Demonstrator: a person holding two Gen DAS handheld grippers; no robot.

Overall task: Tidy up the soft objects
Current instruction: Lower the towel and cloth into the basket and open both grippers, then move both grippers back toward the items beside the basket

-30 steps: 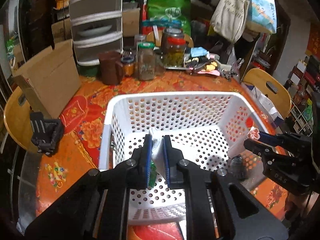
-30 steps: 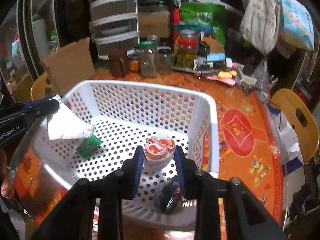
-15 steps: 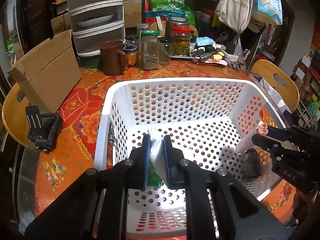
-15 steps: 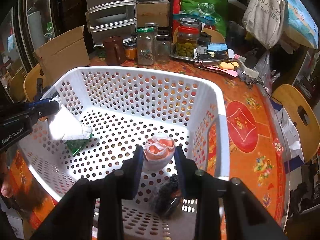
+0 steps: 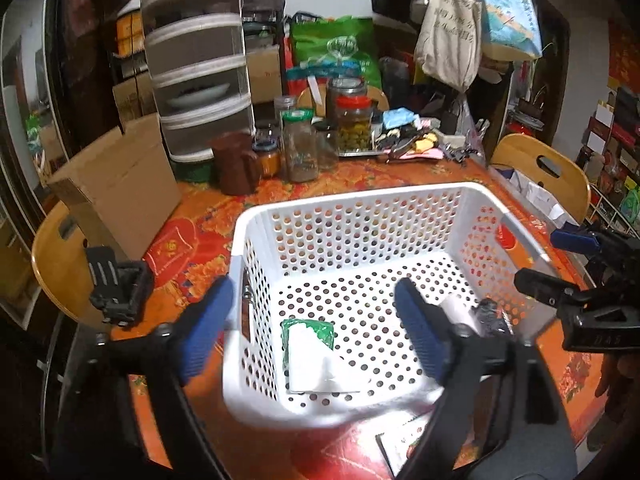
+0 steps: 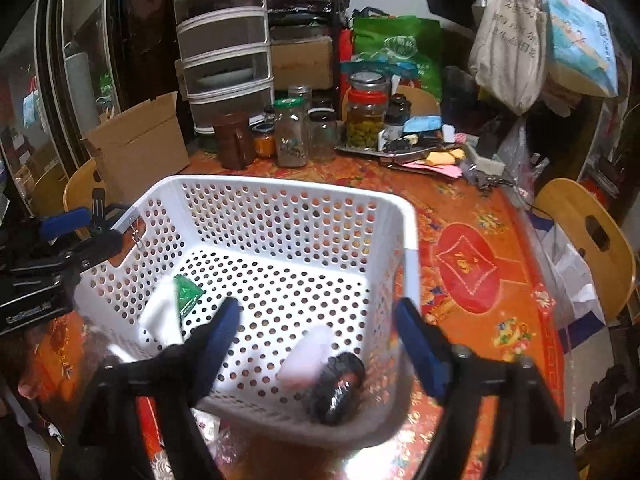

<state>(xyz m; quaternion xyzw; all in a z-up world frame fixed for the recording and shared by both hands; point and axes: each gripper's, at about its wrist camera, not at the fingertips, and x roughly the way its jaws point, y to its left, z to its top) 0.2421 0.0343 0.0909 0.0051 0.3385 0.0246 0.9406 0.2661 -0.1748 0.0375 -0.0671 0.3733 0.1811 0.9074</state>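
With both the left gripper (image 5: pixel 310 324) and right gripper (image 6: pixel 316 340) spread wide and empty above the white basket (image 5: pixel 360 200), the tissue pack (image 5: pixel 310 346) and pink pouch (image 6: pixel 306 354) lie inside, so lifting straight up should avoid snagging the rim.

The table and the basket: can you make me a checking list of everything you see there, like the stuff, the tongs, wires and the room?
Surface: round table with a red and orange flowered cloth.
Job's things: white holed basket on the table; inside lie a white and green packet, a pale pink soft thing and a dark crinkly bundle.
Clutter: glass jars, brown mug, cardboard box, a black clamp-like part.
Tongs: left tongs wide open, holding nothing; right tongs wide open, holding nothing.
Cables: nothing seen.
Surroundings: drawer tower, hanging tote bags, wooden chairs.
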